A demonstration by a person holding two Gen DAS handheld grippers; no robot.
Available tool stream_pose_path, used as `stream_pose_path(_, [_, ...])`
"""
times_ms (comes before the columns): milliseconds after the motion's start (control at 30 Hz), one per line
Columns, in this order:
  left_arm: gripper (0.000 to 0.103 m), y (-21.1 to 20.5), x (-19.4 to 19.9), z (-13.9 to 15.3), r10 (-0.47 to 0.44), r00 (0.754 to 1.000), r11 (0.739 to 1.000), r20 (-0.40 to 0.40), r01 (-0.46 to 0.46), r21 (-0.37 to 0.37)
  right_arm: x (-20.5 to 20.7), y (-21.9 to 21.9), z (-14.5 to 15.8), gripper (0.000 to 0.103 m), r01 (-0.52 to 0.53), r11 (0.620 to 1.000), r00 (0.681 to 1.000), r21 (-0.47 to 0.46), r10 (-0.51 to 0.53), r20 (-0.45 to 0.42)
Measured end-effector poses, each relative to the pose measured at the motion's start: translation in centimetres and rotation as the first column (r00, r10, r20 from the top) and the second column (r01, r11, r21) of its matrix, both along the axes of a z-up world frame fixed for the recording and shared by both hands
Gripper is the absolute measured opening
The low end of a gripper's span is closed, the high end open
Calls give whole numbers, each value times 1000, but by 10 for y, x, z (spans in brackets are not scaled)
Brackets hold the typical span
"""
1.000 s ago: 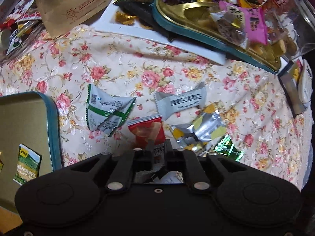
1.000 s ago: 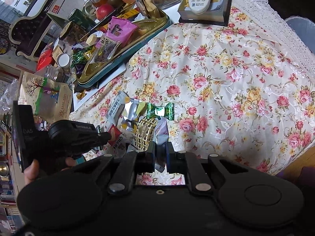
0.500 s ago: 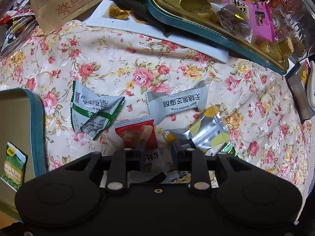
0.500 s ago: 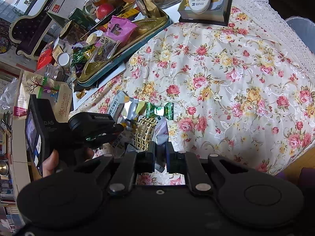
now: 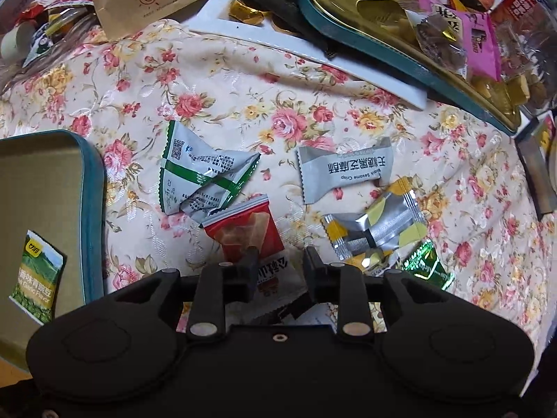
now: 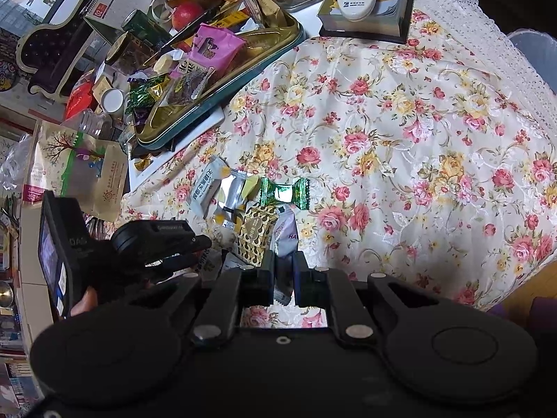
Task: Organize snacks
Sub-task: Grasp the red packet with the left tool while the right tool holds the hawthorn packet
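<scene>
1. left gripper (image 5: 280, 261) points down over the floral cloth (image 5: 216, 80); its jaws have just been opening and now stand apart, released, with the red packet (image 5: 249, 231) lying between the fingertips, not pinched.
2. right gripper (image 6: 282, 266) is clenched on a white-purple packet (image 6: 287, 235), just beside the gold packet (image 6: 256, 233).
3. grey packet (image 5: 343, 170), green-white packet (image 5: 198, 177) and silver-yellow packet (image 5: 376, 233) lie loose on the cloth.
4. a teal tin (image 5: 92, 209) at the left holds one green packet (image 5: 36, 278).

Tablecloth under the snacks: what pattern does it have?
The tablecloth is cream with pink and yellow roses; the right wrist view shows it best.
</scene>
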State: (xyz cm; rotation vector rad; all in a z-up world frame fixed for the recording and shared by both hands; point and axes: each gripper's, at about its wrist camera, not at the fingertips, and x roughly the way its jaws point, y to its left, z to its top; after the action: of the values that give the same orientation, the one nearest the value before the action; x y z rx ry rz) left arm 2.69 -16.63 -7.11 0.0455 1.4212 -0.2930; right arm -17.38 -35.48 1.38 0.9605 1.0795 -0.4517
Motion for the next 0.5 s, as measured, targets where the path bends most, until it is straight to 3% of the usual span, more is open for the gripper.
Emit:
stream_pose_path(200, [38,23,5,3,54,999,998,8,-54,14,1,1,2,12,-5,1000,1000,12,5,12])
stream_pose_path(367, [38,35,17,-7,153,987,985,-54,-157,-77,4,7,1,12,-29,1000,1000,10,29,11])
stream_pose_path(500, [40,21,15,-8,148,988,987,-38,-150,-55,5,8,-2,12,-32,999,999,-2,32,-3])
